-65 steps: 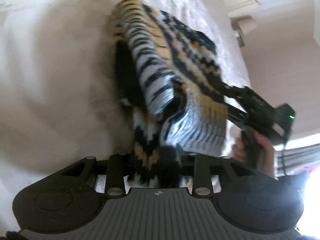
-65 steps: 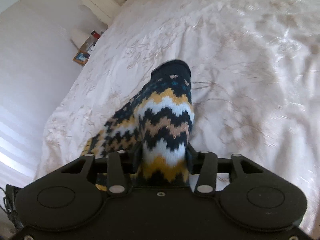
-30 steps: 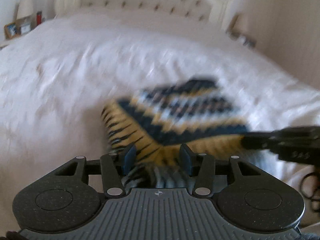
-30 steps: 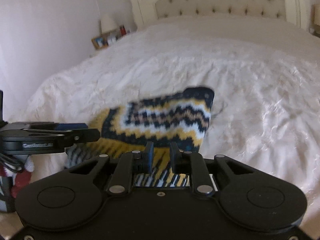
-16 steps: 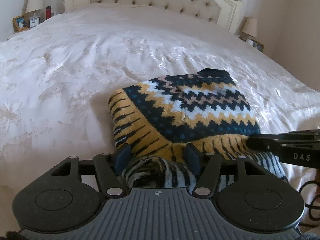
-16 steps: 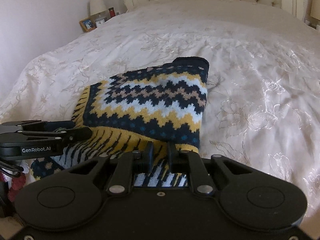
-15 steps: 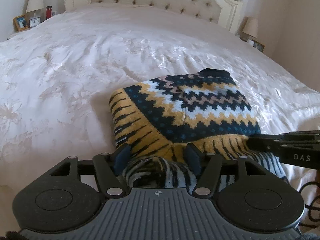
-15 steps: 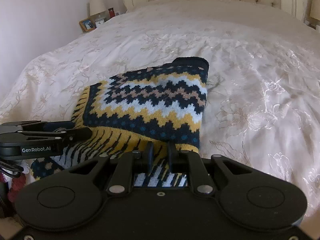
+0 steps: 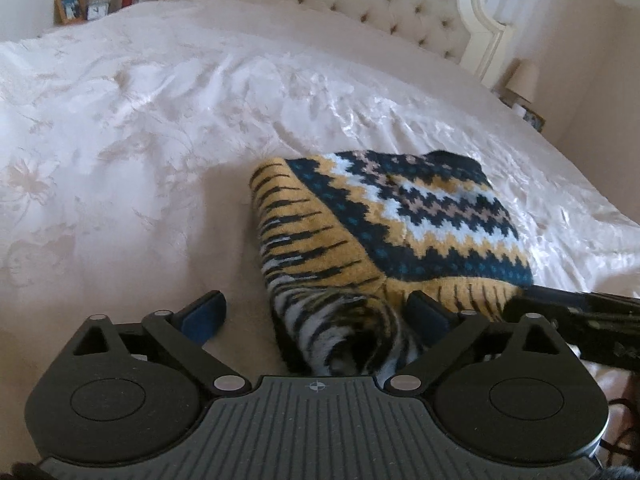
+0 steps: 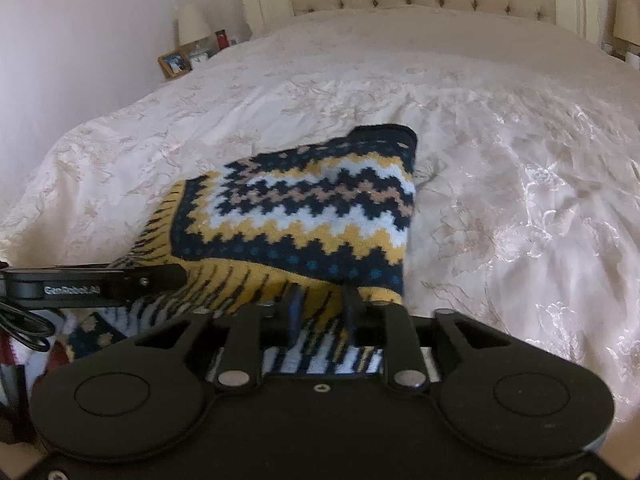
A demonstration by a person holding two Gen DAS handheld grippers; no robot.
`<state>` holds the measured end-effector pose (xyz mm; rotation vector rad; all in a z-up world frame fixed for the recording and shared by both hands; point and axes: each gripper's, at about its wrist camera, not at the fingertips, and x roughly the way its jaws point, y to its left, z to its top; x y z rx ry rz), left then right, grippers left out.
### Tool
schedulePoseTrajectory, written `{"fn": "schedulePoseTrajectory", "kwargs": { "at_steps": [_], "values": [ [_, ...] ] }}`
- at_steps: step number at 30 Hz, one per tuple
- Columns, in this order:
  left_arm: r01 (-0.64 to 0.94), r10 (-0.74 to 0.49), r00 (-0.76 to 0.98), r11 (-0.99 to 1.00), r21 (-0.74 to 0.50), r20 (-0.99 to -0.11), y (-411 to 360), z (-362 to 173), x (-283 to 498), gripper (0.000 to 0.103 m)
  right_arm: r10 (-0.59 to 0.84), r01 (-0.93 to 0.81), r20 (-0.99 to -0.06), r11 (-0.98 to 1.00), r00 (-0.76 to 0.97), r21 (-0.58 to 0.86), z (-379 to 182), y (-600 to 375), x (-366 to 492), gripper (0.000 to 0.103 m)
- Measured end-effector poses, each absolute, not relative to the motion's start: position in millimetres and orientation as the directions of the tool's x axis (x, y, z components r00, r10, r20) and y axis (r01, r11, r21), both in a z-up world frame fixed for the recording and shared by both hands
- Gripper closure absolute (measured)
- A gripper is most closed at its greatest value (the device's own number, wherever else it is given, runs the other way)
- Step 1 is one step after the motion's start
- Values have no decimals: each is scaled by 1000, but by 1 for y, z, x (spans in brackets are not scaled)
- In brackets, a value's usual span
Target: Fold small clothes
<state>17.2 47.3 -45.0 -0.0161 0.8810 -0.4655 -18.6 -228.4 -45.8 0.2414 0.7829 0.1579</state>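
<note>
A knitted sweater (image 9: 404,220) with zigzag bands in navy, yellow, white and beige lies folded on the white bedspread (image 9: 140,140), near the near edge of the bed. Its dark collar points to the far side, toward the tufted headboard (image 9: 360,0).

The left gripper (image 9: 316,312) is at the near left corner of the sweater. Its jaws are opening and already stand wide; a striped fold of the knit lies between them, and the left pad (image 9: 206,314) is clearly apart from it.

The right gripper (image 10: 322,304) is at the near right edge of the sweater. Its jaws are opening too, with a narrower gap, and the striped hem is between them; the pads seem to be just free of it.

A lamp (image 10: 193,24) and a picture frame (image 10: 173,63) stand on the far left beside the bed
</note>
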Motion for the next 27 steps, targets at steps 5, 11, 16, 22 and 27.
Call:
{"fn": "schedulePoseTrajectory", "kwargs": {
  "at_steps": [5,11,16,22,27],
  "values": [
    [371,-366,595,915,-159,-716,50,-37,10,5,219,-94,-674,971,706,218,-39,-214,-25,29],
    [350,-311,646,932,-92,-697,52,-23,0,1,158,-41,-659,981,736,190,-30,-221,-34,8],
    [360,-289,660,932,-45,-693,47,0,-8,1,65,41,-564,984,823,172,-6,-240,-52,1],
    [370,-244,624,929,6,-742,35,24,-21,1,-28,103,-529,988,848,112,20,-253,-65,1],
    [363,-230,616,932,13,-753,30,39,-38,1,-47,151,-592,980,805,127,29,-261,-75,1]
  ]
}}
